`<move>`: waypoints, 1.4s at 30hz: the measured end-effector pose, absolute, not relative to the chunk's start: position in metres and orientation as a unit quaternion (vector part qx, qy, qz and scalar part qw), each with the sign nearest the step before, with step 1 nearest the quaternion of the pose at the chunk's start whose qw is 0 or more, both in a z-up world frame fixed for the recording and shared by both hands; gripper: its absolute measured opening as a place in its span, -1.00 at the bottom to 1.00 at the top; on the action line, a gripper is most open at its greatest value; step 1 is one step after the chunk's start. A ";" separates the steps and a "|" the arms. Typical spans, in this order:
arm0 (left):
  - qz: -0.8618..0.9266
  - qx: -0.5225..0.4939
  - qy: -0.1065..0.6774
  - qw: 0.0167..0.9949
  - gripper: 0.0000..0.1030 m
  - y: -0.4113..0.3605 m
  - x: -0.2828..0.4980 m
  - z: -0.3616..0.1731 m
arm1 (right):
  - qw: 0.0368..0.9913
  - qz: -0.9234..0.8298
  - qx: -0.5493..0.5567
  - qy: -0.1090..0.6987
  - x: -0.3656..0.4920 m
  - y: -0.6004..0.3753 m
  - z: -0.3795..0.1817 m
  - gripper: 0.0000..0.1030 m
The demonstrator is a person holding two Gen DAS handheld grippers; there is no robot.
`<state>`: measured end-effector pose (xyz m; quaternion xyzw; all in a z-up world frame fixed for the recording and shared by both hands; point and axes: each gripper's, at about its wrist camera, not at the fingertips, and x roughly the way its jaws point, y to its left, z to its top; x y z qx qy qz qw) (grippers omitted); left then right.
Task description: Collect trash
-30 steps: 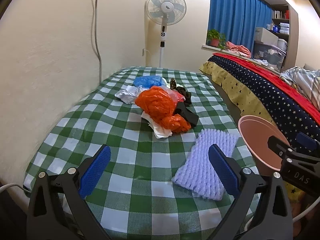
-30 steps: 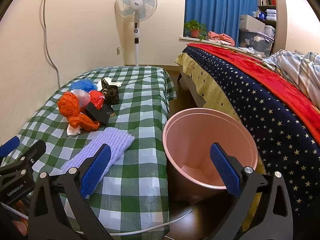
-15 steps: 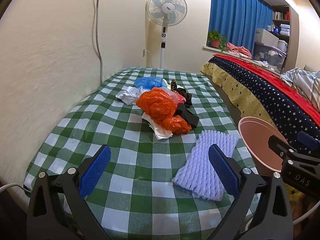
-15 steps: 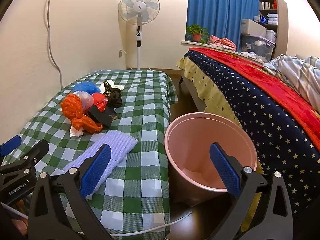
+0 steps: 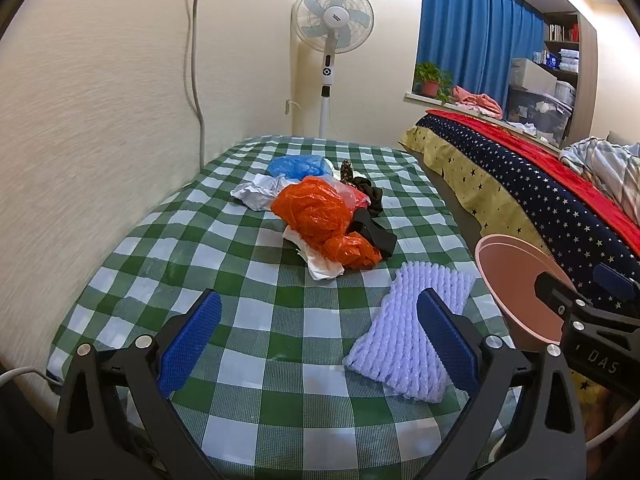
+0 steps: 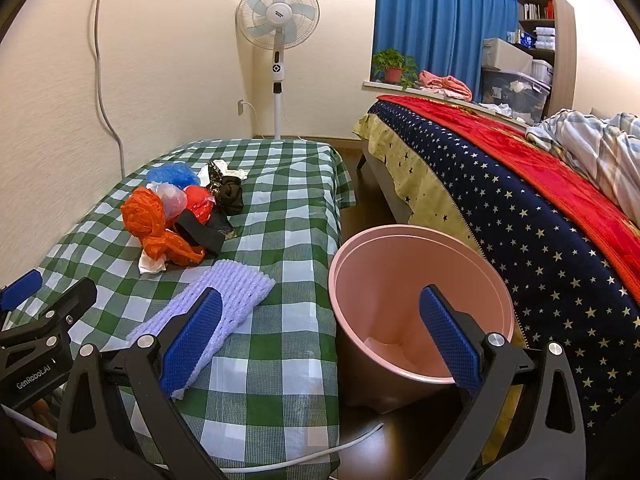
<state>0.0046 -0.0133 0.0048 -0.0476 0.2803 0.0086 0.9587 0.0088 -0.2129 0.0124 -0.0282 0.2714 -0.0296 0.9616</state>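
A pile of trash lies on the green checked table (image 5: pixel 280 320): an orange plastic bag (image 5: pixel 316 216), a blue bag (image 5: pixel 298 166), white crumpled paper (image 5: pixel 258 194) and black scraps (image 5: pixel 374 234). A lilac foam net (image 5: pixel 404 332) lies nearer, by the table's right edge. A pink bin (image 6: pixel 416 300) stands on the floor right of the table. My left gripper (image 5: pixel 318 336) is open and empty above the table's near end. My right gripper (image 6: pixel 320 332) is open and empty, between the foam net (image 6: pixel 224 304) and the bin.
A standing fan (image 5: pixel 332 28) is behind the table. A bed with a starred blue and red cover (image 6: pixel 540 208) runs along the right. A cream wall with a cable (image 5: pixel 196 60) borders the table's left. A white cord (image 6: pixel 312 452) lies on the floor near the bin.
Both views have shifted slightly; the grippers have drifted a little back and up. Both stay open and nothing on the table has moved.
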 end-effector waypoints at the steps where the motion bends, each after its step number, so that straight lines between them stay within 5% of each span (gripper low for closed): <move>1: 0.009 -0.047 0.280 0.959 0.84 -0.013 0.004 0.005 | 0.962 -0.030 -0.029 0.271 0.009 -0.213 0.012 0.88; 22: 0.009 -0.048 0.279 0.959 0.84 -0.013 0.005 0.006 | 0.962 -0.030 -0.026 0.271 0.009 -0.213 0.013 0.88; 25: 0.008 -0.053 0.277 0.959 0.83 -0.009 0.006 0.008 | 0.961 -0.023 -0.019 0.276 0.011 -0.215 0.012 0.68; 30: 0.007 -0.057 0.273 0.960 0.61 -0.005 0.012 0.011 | 0.956 0.007 0.015 0.292 0.018 -0.218 0.009 0.28; 36: 0.008 -0.067 0.274 0.959 0.20 0.003 0.025 0.015 | 0.951 0.033 0.042 0.304 0.031 -0.213 0.000 0.22; 42: 0.006 -0.063 0.274 0.960 -0.01 0.004 0.047 0.015 | 0.943 0.042 0.063 0.325 0.047 -0.213 -0.014 0.22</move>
